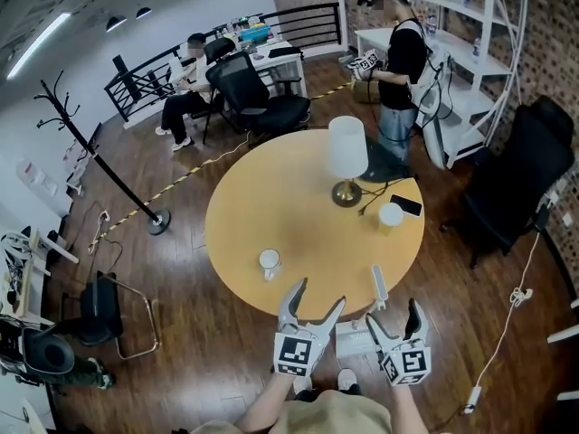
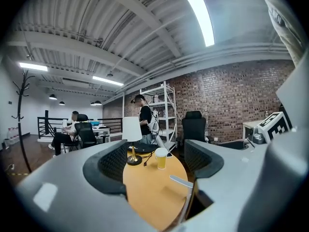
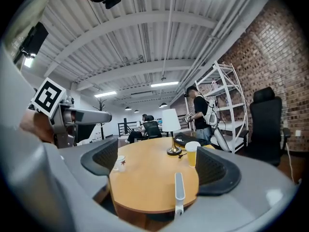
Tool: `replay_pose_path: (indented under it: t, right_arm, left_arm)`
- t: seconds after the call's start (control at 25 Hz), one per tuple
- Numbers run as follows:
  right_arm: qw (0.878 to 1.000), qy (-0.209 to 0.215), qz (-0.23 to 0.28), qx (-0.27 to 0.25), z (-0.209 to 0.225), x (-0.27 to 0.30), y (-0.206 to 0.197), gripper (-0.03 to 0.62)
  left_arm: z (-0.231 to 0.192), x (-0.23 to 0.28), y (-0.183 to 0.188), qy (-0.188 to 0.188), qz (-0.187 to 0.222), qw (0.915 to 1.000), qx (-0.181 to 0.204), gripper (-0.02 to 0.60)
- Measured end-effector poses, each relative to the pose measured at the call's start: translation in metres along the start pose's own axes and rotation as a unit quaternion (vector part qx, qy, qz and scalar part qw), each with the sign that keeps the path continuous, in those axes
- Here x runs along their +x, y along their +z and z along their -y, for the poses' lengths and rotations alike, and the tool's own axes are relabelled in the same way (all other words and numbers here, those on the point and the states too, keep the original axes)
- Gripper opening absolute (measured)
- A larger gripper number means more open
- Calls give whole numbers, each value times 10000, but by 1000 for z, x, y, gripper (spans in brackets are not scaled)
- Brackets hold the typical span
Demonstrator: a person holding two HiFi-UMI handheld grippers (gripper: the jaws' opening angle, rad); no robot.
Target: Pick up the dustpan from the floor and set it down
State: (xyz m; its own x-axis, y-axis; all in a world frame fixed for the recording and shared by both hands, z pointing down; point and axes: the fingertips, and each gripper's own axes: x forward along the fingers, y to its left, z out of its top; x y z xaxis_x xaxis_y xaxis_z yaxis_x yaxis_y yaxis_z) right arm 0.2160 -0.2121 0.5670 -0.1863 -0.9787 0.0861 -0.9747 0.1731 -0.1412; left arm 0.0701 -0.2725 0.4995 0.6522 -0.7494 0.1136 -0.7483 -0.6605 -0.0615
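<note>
The white dustpan's pan (image 1: 355,337) lies on the floor at the near edge of the round wooden table (image 1: 298,215), and its long handle (image 1: 379,285) leans up against the rim. My left gripper (image 1: 318,298) hovers open just left of the pan, over the table's edge. My right gripper (image 1: 393,315) is open just right of it. In the right gripper view the handle (image 3: 179,191) stands low between the spread jaws of the right gripper (image 3: 164,163), untouched. The left gripper view shows the handle (image 2: 181,181) low and right of centre, with the left gripper (image 2: 157,161) empty.
On the table stand a white lamp (image 1: 346,156), a white mug (image 1: 269,261), a paper cup (image 1: 390,216) and a phone (image 1: 406,205). A person (image 1: 398,70) stands beyond by white shelving; another sits at a desk (image 1: 185,89). A black chair (image 1: 520,188) is right, a coat rack (image 1: 99,165) left.
</note>
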Motion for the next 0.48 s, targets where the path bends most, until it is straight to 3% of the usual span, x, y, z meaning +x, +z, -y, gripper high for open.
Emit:
replay_pose_path:
  t: [0.24,0.48]
  right_arm:
    - [9994,-156,-300,-79,1,4,-34,488]
    - [9943,-287,-1029,-47,20,5,-116,477]
  left_arm:
    - [-6,8,-25,-245,-252,9994,39,359]
    - [5,25,-61,-501,-668,9965,-98,359]
